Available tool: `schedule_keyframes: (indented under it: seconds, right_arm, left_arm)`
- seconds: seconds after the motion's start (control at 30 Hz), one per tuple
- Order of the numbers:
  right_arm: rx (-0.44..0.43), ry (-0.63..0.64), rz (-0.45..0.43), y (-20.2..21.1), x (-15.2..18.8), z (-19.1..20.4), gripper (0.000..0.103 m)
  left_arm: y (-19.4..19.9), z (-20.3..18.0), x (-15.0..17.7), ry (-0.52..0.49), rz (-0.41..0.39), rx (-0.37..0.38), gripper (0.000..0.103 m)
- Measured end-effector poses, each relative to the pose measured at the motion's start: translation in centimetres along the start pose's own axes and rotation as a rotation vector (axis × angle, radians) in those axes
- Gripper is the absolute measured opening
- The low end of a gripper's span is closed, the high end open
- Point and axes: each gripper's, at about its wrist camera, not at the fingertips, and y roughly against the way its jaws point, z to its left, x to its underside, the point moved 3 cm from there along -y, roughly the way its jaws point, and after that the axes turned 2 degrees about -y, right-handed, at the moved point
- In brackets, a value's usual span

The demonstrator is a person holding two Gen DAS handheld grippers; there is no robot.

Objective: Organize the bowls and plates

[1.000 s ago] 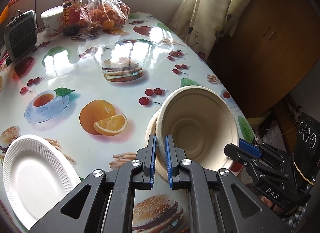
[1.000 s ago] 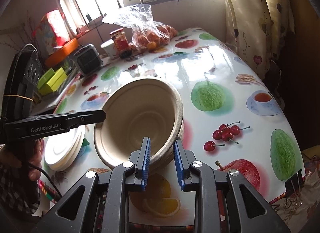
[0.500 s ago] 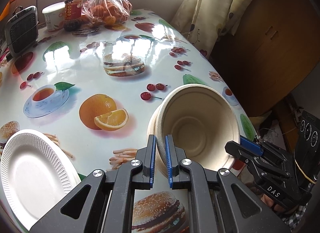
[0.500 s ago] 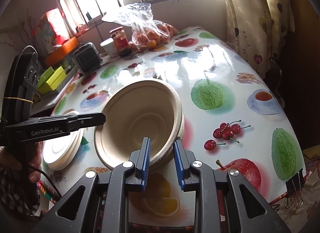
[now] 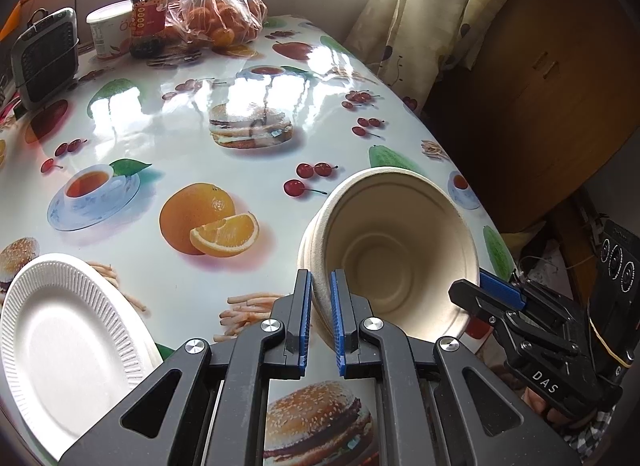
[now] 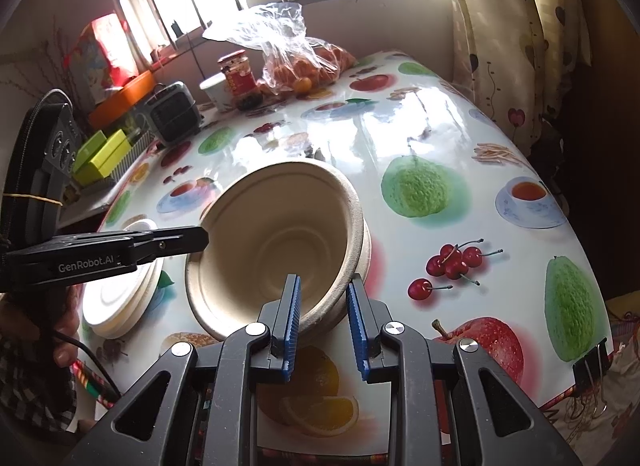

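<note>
A stack of beige paper bowls [image 5: 396, 250] is tilted above the fruit-print tablecloth [image 5: 168, 137], mouth toward both cameras. My left gripper [image 5: 321, 318] is shut on the near rim of the stack. My right gripper [image 6: 323, 318] straddles the opposite rim [image 6: 336, 298] with its jaws a little apart around it; it also shows in the left wrist view [image 5: 492, 298]. The left gripper appears in the right wrist view [image 6: 200, 238] at the bowl's left edge. A stack of white paper plates [image 5: 68, 342] lies at the table's near left, also seen in the right wrist view [image 6: 116, 302].
At the far end stand a bag of oranges [image 5: 216, 21], a red-lidded jar [image 5: 149, 13], a white cup [image 5: 106, 31] and a small grey heater [image 5: 44, 53]. A curtain [image 5: 432, 13] and wooden cabinet [image 5: 552, 77] flank the right edge.
The bowl stack has tipped and shifted slightly with the left gripper. The right gripper's jaws have opened a little around the rim.
</note>
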Motion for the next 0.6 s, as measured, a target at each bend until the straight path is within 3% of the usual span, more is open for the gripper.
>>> schedule_keyframes:
  seconds: [0.6]
  right_arm:
    - [0.007, 0.003, 0.004, -0.41, 0.08, -0.45, 0.023]
  left_arm:
    - [-0.12, 0.03, 0.09, -0.007, -0.003, -0.012, 0.01]
